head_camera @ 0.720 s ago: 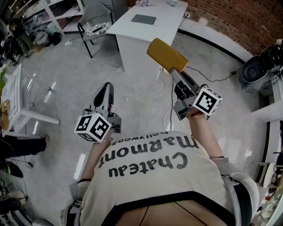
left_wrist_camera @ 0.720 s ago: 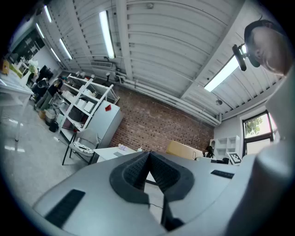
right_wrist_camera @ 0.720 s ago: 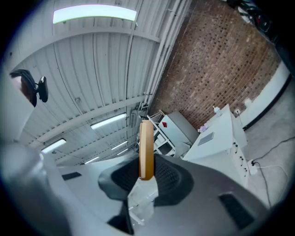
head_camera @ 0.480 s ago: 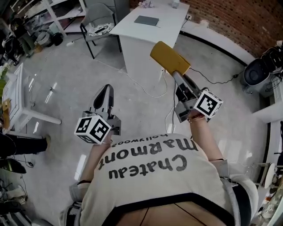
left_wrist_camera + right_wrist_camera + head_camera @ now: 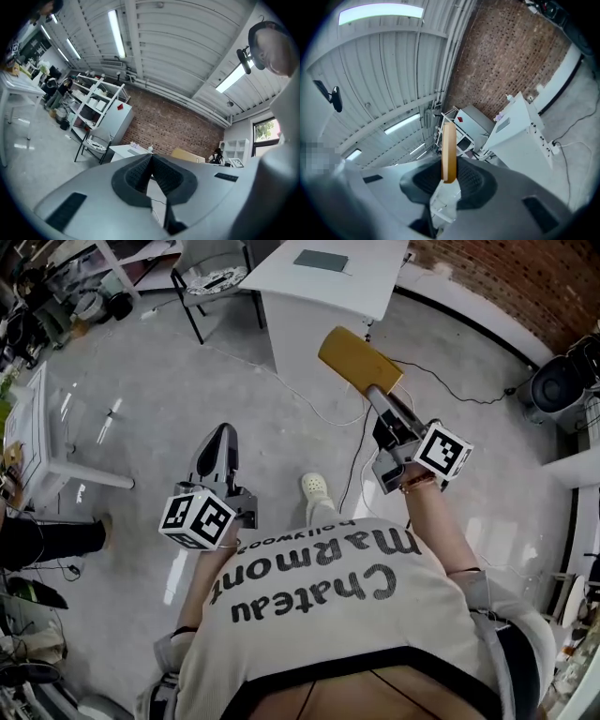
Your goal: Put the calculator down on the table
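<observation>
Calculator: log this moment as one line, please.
phase: carry | right gripper: shut on calculator, over floor | left gripper: shut, empty | table: ahead, not reached

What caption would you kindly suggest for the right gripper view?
Right claw gripping the yellow calculator edge-on, white table ahead.

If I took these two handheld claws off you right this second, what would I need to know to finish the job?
Left claw: shut, nothing in it, held level in front of the body.
Right claw: shut on one end of the yellow calculator; the rest sticks out ahead.
White table: ahead across the floor; the calculator is in the air, apparently short of it.
Done: calculator is in the grip.
Left: step up to the table, lower the calculator onto a bare patch, open the right claw, draw back.
</observation>
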The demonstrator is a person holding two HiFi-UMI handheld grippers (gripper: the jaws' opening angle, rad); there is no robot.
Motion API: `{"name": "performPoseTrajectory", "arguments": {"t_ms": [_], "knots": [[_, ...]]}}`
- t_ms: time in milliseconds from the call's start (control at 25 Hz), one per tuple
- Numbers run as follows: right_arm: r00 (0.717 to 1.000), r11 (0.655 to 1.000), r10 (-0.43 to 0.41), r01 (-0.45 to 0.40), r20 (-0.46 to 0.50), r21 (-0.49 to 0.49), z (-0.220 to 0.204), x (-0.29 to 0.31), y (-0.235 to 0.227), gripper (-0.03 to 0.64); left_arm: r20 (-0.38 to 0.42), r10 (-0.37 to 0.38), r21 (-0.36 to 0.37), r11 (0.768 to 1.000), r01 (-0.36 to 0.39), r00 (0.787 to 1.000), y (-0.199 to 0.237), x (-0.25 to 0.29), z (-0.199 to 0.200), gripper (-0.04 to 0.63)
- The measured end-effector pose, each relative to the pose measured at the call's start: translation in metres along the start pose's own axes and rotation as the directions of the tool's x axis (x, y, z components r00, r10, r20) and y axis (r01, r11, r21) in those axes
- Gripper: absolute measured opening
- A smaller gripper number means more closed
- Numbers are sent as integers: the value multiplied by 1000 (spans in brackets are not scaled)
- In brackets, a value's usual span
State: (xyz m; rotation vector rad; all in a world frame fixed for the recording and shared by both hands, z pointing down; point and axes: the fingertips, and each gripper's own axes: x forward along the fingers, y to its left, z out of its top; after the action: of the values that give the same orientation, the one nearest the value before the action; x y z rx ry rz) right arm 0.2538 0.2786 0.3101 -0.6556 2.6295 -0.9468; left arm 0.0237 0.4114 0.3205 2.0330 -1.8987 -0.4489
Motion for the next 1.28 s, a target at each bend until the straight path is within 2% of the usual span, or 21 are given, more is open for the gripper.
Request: {"name": "performPoseTrajectory", "arguments": {"t_ms": [160, 400, 720, 880, 1080, 1160, 1280], "knots": [[1000, 999, -2, 3, -25, 38, -8, 30, -18, 91, 3, 35, -6, 999, -35, 999, 21, 13, 1, 2], [998, 999, 47, -48, -47, -1, 6, 100, -34, 91, 43, 52, 38, 998, -54, 998, 55, 61, 34, 2], [997, 997, 73, -73, -28, -13, 56, 177, -73, 91, 57, 105, 57, 992, -109, 993, 90, 142, 62, 2], [997, 997, 69, -69, -29, -18, 74, 208, -95, 91, 72, 87, 72, 993, -93, 994, 100, 180, 73, 2], [998, 999, -38, 39, -45, 32, 84, 233, -150, 91, 108, 90, 35, 995, -94, 990, 121, 229, 70, 2], [995, 997, -67, 70, -73, 42, 80, 241, -172, 91, 84, 120, 12, 992, -122, 989, 133, 243, 55, 2], [988, 991, -108, 116, -110, 73, 67, 248, -203, 91, 15, 194, 18, 981, -194, 981, 152, 258, 31, 2]]}}
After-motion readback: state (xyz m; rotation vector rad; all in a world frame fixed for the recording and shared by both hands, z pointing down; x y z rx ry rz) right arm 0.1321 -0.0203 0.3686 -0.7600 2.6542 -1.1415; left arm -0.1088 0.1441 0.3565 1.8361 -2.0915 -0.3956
